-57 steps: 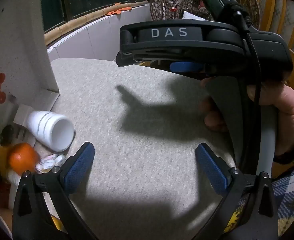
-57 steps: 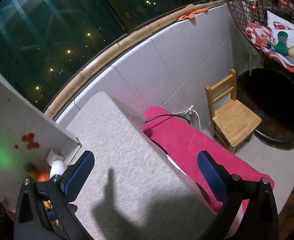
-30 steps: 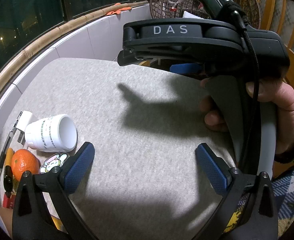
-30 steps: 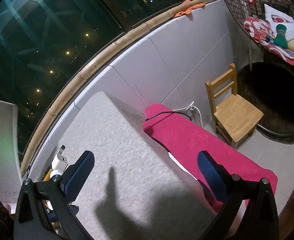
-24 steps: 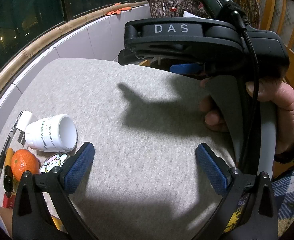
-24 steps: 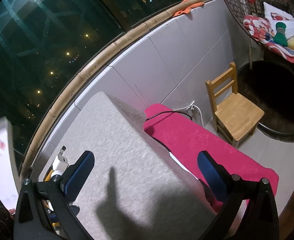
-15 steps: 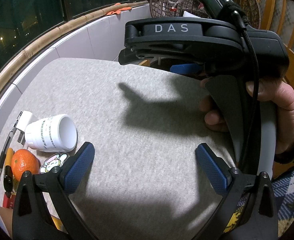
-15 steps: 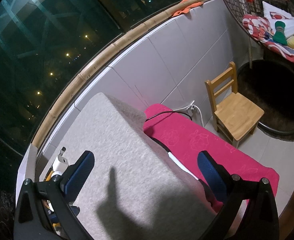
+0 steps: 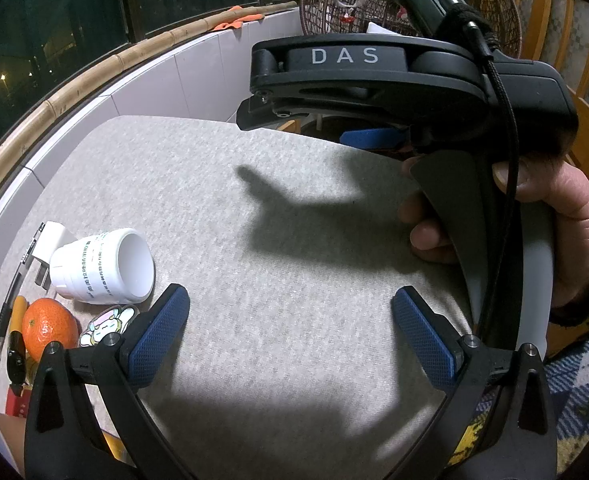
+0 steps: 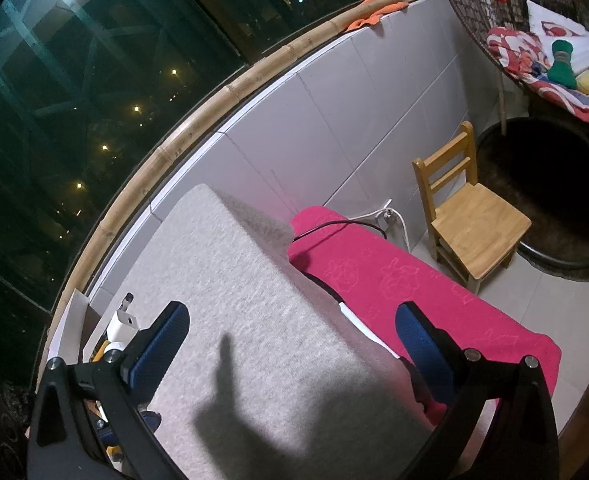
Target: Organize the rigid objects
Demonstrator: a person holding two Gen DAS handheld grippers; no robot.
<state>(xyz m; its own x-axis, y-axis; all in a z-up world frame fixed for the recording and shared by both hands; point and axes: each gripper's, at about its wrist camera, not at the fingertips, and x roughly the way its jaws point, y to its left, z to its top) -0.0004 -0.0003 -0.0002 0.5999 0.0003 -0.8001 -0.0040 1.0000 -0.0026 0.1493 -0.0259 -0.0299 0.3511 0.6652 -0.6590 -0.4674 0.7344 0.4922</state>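
Note:
A white cup [image 9: 102,266] lies on its side at the left of the grey table mat [image 9: 274,240]. An orange [image 9: 49,327], a cartoon sticker [image 9: 108,322], a white charger [image 9: 48,240] and pens [image 9: 8,316] lie around it. My left gripper [image 9: 290,320] is open and empty, low over the mat, right of the cup. My right gripper [image 10: 292,340] is open and empty above the mat's far edge; its body [image 9: 394,76] fills the upper right of the left wrist view. The charger also shows in the right wrist view [image 10: 122,324].
A tiled low wall with a bamboo rail [image 10: 198,128] runs behind the table. A pink cloth [image 10: 394,280] hangs off the table's right side. A small wooden chair [image 10: 470,216] and a hanging wicker seat [image 10: 542,40] stand on the floor beyond.
A white board that stood at the left by the cup has been lifted away out of view, uncovering the pens and charger. The cup has rolled a little. Both grippers stay nearly still.

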